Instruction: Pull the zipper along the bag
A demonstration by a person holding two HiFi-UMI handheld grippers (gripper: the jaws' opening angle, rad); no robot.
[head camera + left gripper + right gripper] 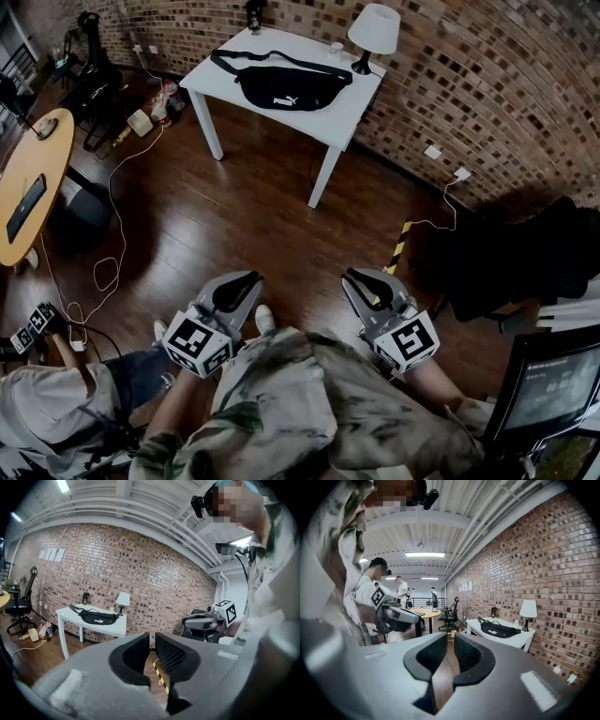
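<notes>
Head view: black waist bag (291, 89) lies flat on white table (347, 117), upper centre of frame, strap looped toward the table's left end. White lamp (373, 33) stands on the table's right far corner, just beside the bag. Table sits against the brick wall (487, 84), on the wood floor (234, 216).

Both grippers are low in frame, well apart from the table and bag. Left gripper (236, 291) is lower centre-left, right gripper (364, 286) lower centre-right, both pointing up-frame toward the table.

Left gripper view: left gripper (151, 641) jaws a narrow gap apart, only floor showing between them, nothing held. Bag (97, 618) on table (117, 629) sits far off at centre-left, lamp (123, 601) beside it. Right gripper (204, 620) shows at centre-right.

Right gripper view: right gripper (451, 641) jaws likewise parted by a slim gap, empty, floor between. Bag (499, 630) on table (520, 640) is far off at right of centre, lamp (528, 610) at its right. Left gripper (396, 613) shows at centre-left.

Round yellow table (33, 169) at left edge, yellow-black tape strip (400, 242) on the floor right of centre.
</notes>
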